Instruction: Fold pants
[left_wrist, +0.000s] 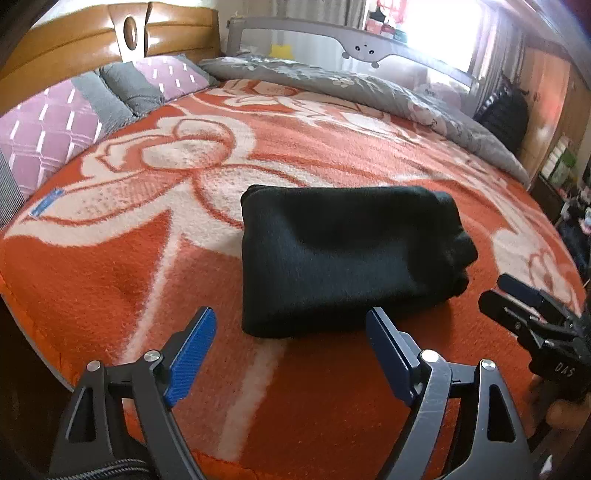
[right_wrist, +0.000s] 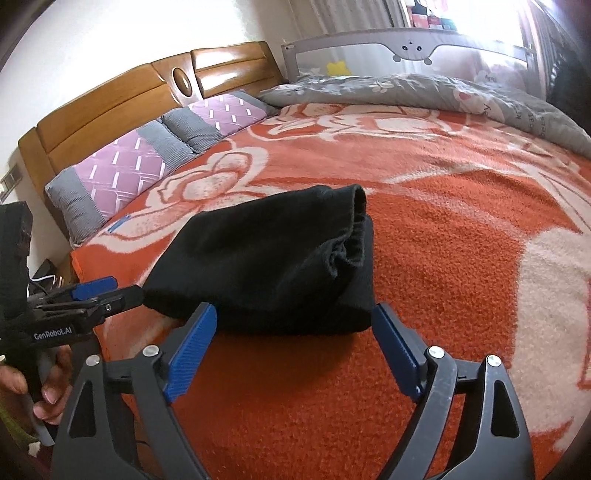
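Observation:
The black pants (left_wrist: 351, 254) lie folded into a thick rectangular bundle on the orange and white blanket (left_wrist: 147, 266). My left gripper (left_wrist: 291, 325) is open just short of the bundle's near edge, with nothing between its blue pads. From the right wrist view the same pants (right_wrist: 273, 258) show their gathered waistband at the right end. My right gripper (right_wrist: 293, 317) is open too, with its pads on either side of the bundle's near right corner and not pressing it. Each gripper appears in the other's view: the right gripper (left_wrist: 517, 295) and the left gripper (right_wrist: 107, 291), hand-held.
Purple and grey pillows (right_wrist: 122, 166) line the wooden headboard (right_wrist: 110, 99) at the left. A grey quilt (left_wrist: 369, 88) is bunched along the far side by a grey bed rail (left_wrist: 354, 37). The bed's near left edge (left_wrist: 44, 350) drops off.

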